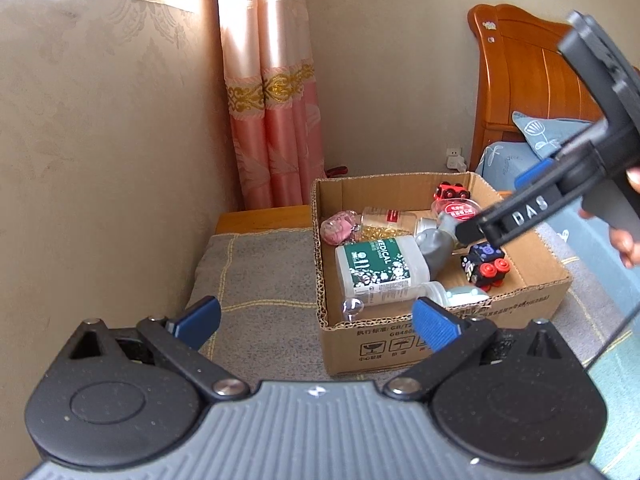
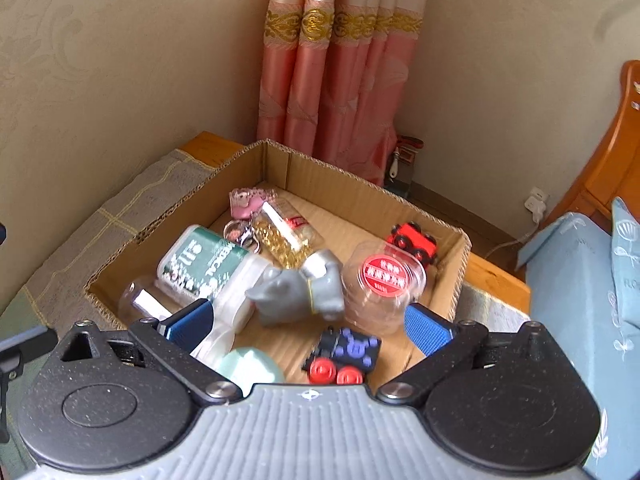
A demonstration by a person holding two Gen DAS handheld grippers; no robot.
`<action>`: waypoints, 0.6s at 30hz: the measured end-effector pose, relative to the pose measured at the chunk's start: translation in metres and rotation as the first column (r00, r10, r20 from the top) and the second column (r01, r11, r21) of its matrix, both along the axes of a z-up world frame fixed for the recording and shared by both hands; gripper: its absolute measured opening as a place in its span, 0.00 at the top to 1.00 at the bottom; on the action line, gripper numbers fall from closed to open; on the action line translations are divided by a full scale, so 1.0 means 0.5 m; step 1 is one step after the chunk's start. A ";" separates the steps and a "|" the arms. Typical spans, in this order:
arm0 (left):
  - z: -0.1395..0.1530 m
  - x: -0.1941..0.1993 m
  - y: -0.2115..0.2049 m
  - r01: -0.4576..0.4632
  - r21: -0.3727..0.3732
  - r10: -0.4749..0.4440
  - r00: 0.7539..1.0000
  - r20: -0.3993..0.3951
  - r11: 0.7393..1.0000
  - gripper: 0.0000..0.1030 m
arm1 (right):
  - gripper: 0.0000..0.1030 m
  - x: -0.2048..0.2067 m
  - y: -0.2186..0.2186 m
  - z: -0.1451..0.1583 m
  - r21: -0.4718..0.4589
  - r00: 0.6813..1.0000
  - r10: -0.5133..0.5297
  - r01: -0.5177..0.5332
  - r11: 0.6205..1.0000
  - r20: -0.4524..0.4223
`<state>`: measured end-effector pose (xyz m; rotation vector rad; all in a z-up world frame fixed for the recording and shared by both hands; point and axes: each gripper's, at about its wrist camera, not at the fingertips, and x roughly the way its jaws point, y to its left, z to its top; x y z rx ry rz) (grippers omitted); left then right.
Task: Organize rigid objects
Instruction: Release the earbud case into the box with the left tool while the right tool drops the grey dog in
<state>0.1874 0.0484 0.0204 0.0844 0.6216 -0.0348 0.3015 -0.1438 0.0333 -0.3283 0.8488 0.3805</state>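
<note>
An open cardboard box [image 1: 532,300] [image 2: 460,256] sits on a grey blanket. In it lie a green-labelled medical bottle [image 1: 376,270] [image 2: 200,264], a grey elephant figure [image 1: 436,246] [image 2: 300,294], a jar of gold beads [image 1: 386,224] [image 2: 286,236], a clear tub with a red lid [image 2: 380,280], a red toy car [image 2: 412,240], a black toy train [image 1: 486,266] [image 2: 344,356] and a pink keychain [image 1: 338,228]. My left gripper [image 1: 316,320] is open and empty, in front of the box. My right gripper [image 2: 308,322] is open and empty, above the elephant.
The grey blanket [image 1: 260,280] covers a wooden stand. A beige wall is on the left, a pink curtain [image 1: 276,120] behind. A wooden headboard [image 1: 532,80] and blue bedding [image 2: 580,300] are on the right. A wall socket [image 2: 534,202] is by the floor.
</note>
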 end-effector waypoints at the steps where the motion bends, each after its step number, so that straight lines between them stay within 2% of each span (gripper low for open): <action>1: 0.002 -0.002 -0.002 -0.002 0.003 0.002 1.000 -0.002 1.000 0.01 | 0.00 -0.012 -0.002 0.003 -0.005 1.000 -0.017 0.017 1.000 0.003; 5: 0.006 -0.002 -0.011 -0.035 0.019 0.036 0.998 -0.050 0.999 0.01 | 0.00 -0.078 -0.012 0.016 -0.040 0.995 -0.085 0.087 0.995 0.052; 9: 0.004 -0.007 -0.019 -0.047 0.007 0.047 0.994 -0.103 0.999 0.01 | 0.00 -0.157 -0.040 0.021 0.013 0.980 -0.178 0.177 0.984 0.088; 14: -0.003 -0.023 -0.043 -0.054 0.031 0.058 0.989 -0.139 0.998 0.01 | 0.00 -0.236 -0.065 -0.005 0.088 0.958 -0.283 0.278 0.957 0.050; 18: -0.001 -0.044 -0.061 -0.048 0.043 0.054 0.987 -0.150 0.998 0.01 | 0.00 -0.286 -0.071 -0.021 0.123 0.948 -0.318 0.313 0.942 0.021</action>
